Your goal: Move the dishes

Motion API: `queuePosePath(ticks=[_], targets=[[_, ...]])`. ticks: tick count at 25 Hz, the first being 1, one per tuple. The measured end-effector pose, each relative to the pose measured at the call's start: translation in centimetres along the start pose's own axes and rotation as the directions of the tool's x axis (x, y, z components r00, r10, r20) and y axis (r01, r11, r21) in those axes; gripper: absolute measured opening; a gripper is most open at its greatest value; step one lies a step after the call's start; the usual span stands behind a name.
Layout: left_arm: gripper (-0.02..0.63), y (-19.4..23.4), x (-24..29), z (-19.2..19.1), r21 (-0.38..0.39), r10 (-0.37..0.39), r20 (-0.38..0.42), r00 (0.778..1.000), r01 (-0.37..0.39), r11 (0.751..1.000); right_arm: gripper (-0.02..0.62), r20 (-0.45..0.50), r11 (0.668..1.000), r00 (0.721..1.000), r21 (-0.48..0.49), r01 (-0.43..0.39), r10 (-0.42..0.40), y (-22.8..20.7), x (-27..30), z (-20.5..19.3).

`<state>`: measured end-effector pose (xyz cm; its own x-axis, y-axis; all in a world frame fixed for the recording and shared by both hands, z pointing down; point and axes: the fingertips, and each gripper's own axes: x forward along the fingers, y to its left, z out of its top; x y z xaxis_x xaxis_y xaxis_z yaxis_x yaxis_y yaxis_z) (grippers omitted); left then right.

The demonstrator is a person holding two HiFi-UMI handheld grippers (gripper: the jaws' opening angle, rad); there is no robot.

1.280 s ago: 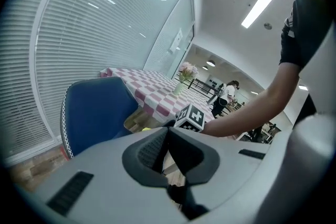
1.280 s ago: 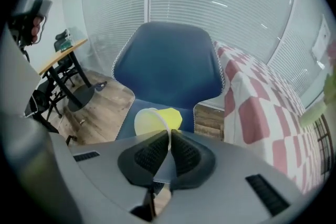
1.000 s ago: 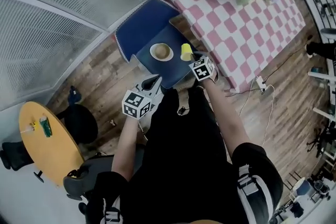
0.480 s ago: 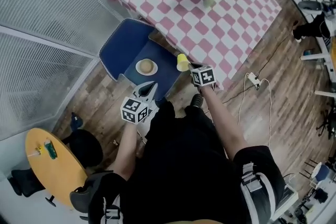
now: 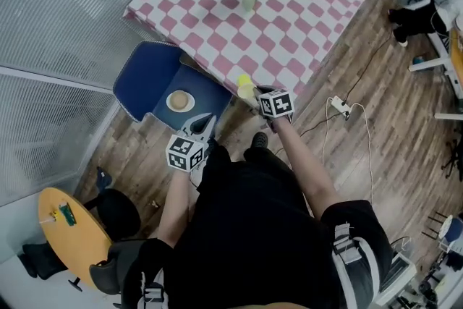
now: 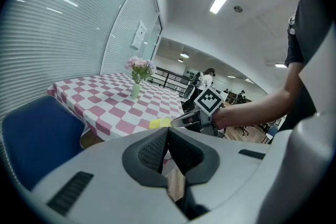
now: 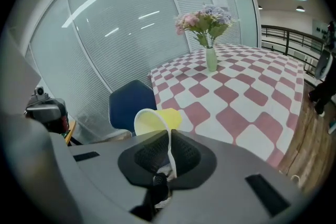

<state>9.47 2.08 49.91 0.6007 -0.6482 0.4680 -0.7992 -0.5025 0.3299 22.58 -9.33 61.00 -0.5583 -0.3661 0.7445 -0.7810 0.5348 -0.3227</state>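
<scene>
Pinches the rim of the yellow cup in the right hand-held gripper, beside the near edge of the checkered surface. Holds the left hand-held gripper pressed together and empty near the blue chair, with a bowl on its seat.

The head view looks steeply down from above the person onto the left gripper, the right gripper, a blue chair and the checked counter. Each gripper view sits close behind its own jaws, facing toward that counter — all three share counter, chair and flower vase.
</scene>
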Motion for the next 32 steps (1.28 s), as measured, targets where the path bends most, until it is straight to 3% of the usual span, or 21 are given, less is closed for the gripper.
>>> queuePosePath(ticks=[11,18,25,32], targets=[[0.021,-8.5,8.9,2.0,0.021,0.045,-0.011,0.999,-0.044,0.999,0.032,-0.002,1.0,1.0,-0.004,0.003,-0.003,-12.3,-6.0,-1.7],[0.021,-11.8,11.7,1.8,0.043,0.001,-0.047,0.999,0.001,0.999,0.032,-0.044,0.999,0.999,0.038,0.014,-0.012,-16.7,-7.3,-3.4],[0.021,-10.2,14.1,3.6,0.039,-0.016,-0.044,0.999,0.017,0.999,0.032,-0.069,0.974,0.996,0.224,-0.039,0.056,-17.6,-5.9,-2.3],[0.021,-6.7,16.8,6.4,0.053,-0.065,-0.046,0.997,0.067,0.996,0.032,-0.011,0.888,0.991,0.446,-0.113,0.132,-18.3,-3.1,1.5]])
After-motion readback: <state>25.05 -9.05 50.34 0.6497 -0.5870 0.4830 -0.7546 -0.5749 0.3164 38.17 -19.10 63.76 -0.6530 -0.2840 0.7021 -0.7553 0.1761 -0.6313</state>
